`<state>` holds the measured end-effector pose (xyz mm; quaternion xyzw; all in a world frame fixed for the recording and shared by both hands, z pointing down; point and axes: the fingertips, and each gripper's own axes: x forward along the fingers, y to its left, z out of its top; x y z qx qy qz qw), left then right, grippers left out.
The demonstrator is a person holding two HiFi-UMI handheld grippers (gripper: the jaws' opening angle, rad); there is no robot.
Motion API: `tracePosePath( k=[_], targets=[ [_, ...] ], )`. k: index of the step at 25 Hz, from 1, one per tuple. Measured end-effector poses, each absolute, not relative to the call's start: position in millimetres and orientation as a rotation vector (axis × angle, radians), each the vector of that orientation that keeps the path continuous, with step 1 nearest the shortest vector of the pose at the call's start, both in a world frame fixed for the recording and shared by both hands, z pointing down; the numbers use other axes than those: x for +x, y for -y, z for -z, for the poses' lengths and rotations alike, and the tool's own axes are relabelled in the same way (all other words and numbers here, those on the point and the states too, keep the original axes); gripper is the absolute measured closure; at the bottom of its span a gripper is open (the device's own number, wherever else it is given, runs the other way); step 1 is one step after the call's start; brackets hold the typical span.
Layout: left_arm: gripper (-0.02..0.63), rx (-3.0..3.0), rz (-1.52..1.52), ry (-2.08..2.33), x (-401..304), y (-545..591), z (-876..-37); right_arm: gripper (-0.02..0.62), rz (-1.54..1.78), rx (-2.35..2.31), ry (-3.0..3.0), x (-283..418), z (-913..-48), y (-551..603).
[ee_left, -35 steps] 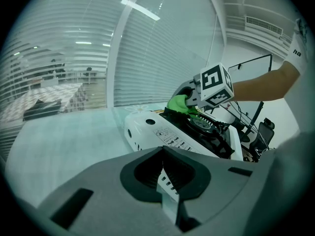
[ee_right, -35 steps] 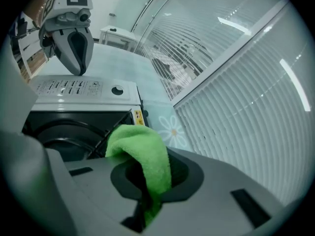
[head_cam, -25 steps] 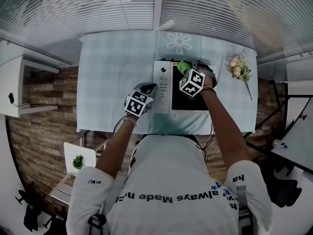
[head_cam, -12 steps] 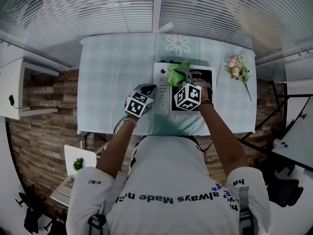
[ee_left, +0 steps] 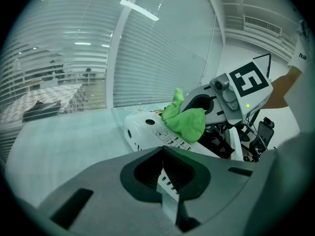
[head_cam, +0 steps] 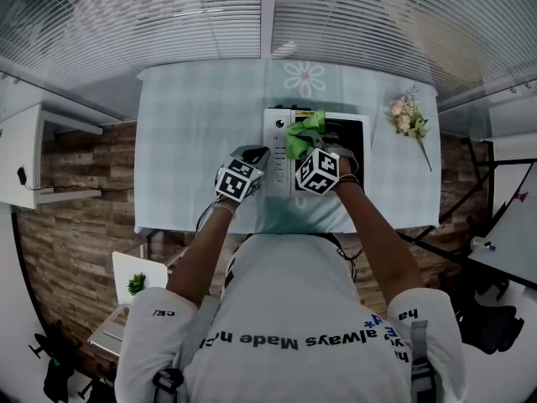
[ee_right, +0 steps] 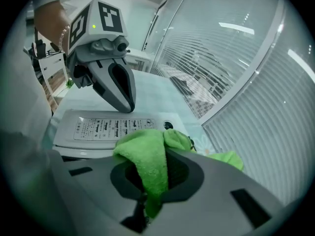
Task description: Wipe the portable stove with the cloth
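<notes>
- A white and silver box-shaped portable stove (head_cam: pixel 329 122) with a black cooking well sits in the middle of the frame in the head view, on a tabletop (head_cam: pixel 193 133) under a pale teal checked covering
- The right gripper (head_cam: pixel 304 146) is clamped on a bright green terry cloth (head_cam: pixel 299 133); in the right gripper view the fabric is pinched between the jaws and spills over their front
- The cloth hangs over the stove's left side, above the pale control strip with its round knob (head_cam: pixel 279 120) and printed label
- The left gripper (ee_left: pixel 162 152) has its jaws together with nothing held, and it points at the near left edge of the stove; whether it touches the casing cannot be told
- A small bunch of pink and white flowers (head_cam: pixel 409 116) lies on the tabletop at the right of the head view, well apart from the stove
- A small green potted plant (head_cam: pixel 135 283) stands at the lower left of that view
</notes>
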<state>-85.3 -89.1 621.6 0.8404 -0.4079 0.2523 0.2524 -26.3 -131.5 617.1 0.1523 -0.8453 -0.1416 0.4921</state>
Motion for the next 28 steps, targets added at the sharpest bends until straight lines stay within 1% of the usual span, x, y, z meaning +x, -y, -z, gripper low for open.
tracePosePath(
  k=[11,21,25,28],
  targets=[
    [0.595,2.298,-0.698,1.1,-86,90,-621,0.569,0.193,0.276,2.07,-14,-618,83],
    [0.594,2.304,-0.708,1.097,-84,90,-622,0.569,0.183,0.182,2.01,-7,-621,53],
    [0.594,2.352,-0.722,1.057,-82,90,-619,0.569,0.241,0.265,2.085,-17,-592,57],
    [0.595,2.408,-0.678,1.047,-79,92,-607,0.569,0.253,0.327,2.171,-27,-560,49]
  ],
)
